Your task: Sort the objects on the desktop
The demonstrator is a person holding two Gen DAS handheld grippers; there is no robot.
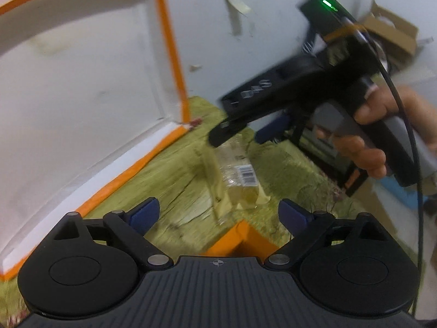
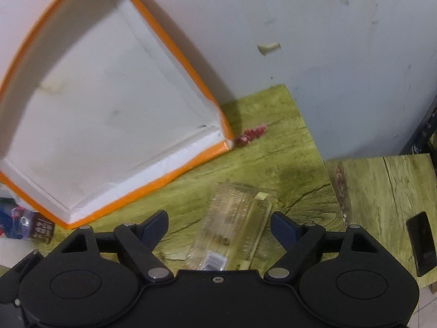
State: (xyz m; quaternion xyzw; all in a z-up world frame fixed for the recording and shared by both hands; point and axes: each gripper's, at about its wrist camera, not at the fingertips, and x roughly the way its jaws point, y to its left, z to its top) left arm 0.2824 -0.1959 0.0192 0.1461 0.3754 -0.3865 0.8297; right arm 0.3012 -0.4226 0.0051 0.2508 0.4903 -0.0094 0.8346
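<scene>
Clear packet, seemingly untouched, lies between right gripper's parted, empty jaws.

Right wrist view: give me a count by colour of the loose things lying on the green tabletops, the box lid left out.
Clear: 1, the clear plastic packet with a barcode label
Red: 1, the small red ridged piece by the orange-edged white box lid
Black: 1, the flat black slab
Total: 3

orange-edged white box lid, green wood-grain table, clear yellowish case, black phone.
</scene>
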